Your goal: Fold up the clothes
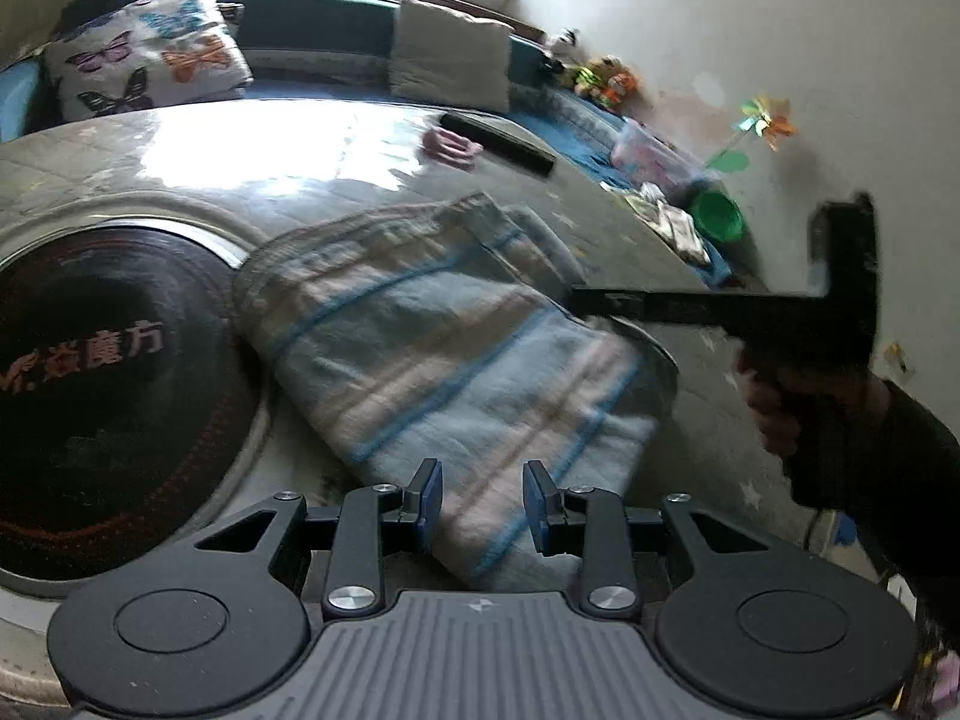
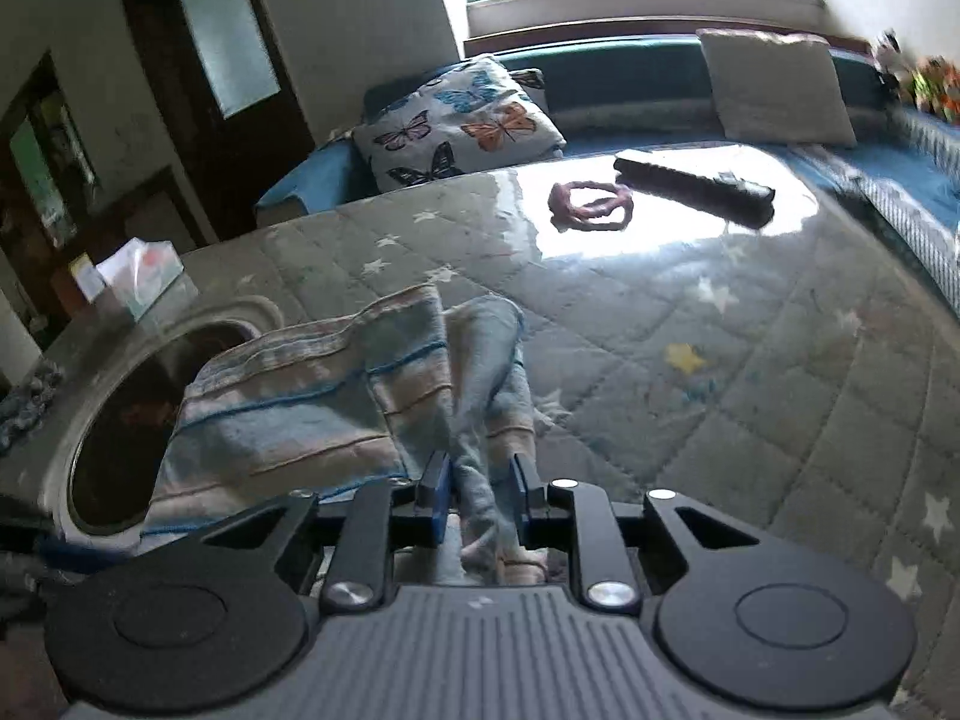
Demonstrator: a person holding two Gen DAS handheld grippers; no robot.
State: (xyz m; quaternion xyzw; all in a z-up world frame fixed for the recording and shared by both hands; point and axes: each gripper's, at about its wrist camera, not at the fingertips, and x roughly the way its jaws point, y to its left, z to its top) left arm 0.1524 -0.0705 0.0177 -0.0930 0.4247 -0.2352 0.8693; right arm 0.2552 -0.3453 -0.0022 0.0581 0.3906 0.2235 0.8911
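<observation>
A blue, pink and white striped cloth (image 1: 432, 336) lies partly folded on the quilted star-patterned table cover (image 1: 312, 198). My left gripper (image 1: 483, 507) is open just above the cloth's near edge, with cloth showing between the jaws but not pinched. In the right wrist view the cloth (image 2: 312, 396) lies to the left, and a bunched strip of it runs between the jaws of my right gripper (image 2: 480, 495), which is open and a little apart from it. The right gripper (image 1: 600, 300) also shows in the left wrist view, at the cloth's far right edge.
A round black induction plate (image 1: 102, 384) is set in the table left of the cloth. A black remote (image 2: 696, 186) and a pink hair band (image 2: 591, 204) lie further back. Cushions (image 2: 468, 120) sit on the blue sofa. A tissue box (image 2: 144, 276) is far left.
</observation>
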